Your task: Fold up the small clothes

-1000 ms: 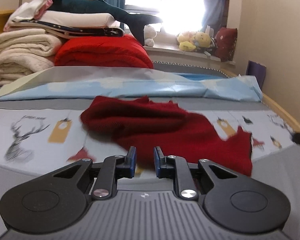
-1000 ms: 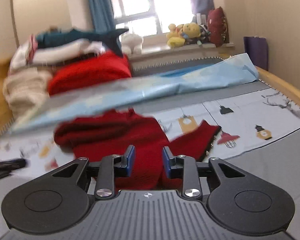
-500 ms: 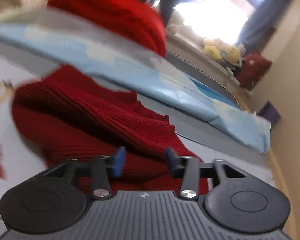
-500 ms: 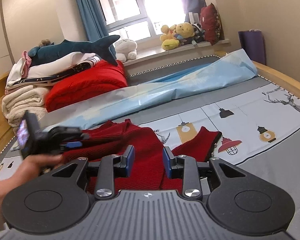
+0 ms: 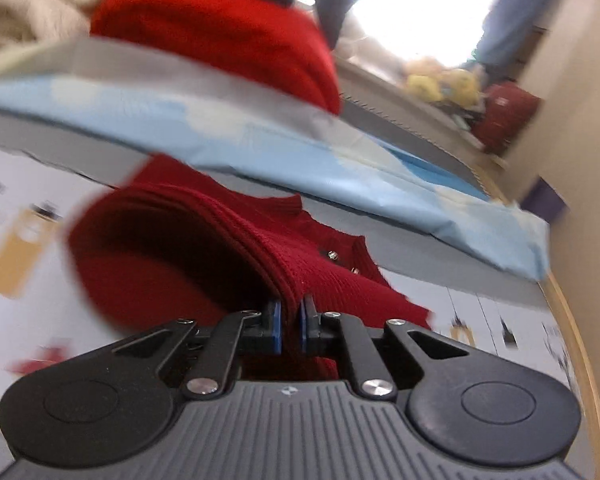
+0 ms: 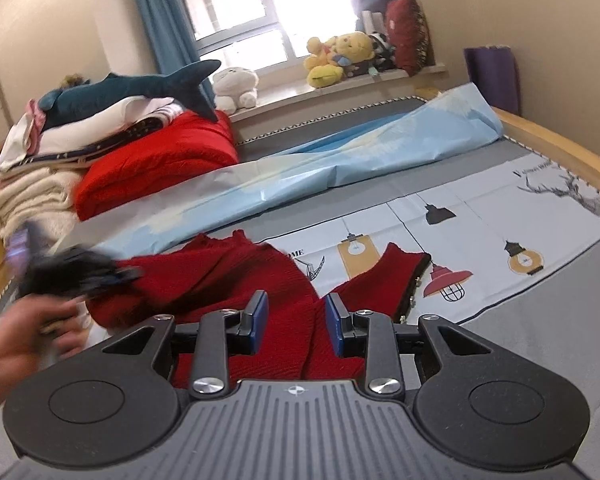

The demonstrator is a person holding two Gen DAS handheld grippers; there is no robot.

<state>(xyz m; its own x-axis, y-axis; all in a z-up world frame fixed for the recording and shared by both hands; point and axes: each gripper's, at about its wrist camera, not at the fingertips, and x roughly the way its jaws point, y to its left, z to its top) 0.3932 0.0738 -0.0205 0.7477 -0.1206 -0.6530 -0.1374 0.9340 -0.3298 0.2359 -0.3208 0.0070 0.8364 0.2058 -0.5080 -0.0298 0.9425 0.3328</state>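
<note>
Red ribbed knit garment [image 6: 228,280]: one item, crumpled, lay on the printed sheet [image 6: 500,240] of the bed, in front of a folded pale-blue cover [image 6: 340,160].

Position relative to tools: left gripper [image 5: 290,320] was at the garment's left end, tilted, its blue-padded fingers [image 5: 276,322] closed together on a ridge of doubled knit. From that pinch the cloth ran away from the camera toward a small neck opening with metal snaps [image 5: 332,255]. Left wrist view was blurred; depth of bite could not be told.

Right gripper [image 6: 296,320]: fingers [image 6: 258,314] stood apart, holding nothing, poised just above the near middle of the garment. In the right wrist view the left gripper [image 6: 80,272] and the hand [image 6: 24,332] holding it appeared at the garment's far left, smeared by motion.

Long axis: judged to run left to right across the bed, from the pinched end to a free flap with a dark-trimmed edge [image 6: 412,280] lying to the right.

Note: that flap lay ahead and right of the open fingers, well apart from the left gripper; the right gripper was the nearer. A matching grip there would probably be needed to spread the piece flat before any fold.

Background: stacked blankets [image 6: 148,160], plush shark [image 6: 140,88], window-sill toys [image 6: 336,60]. Not involved.
</note>
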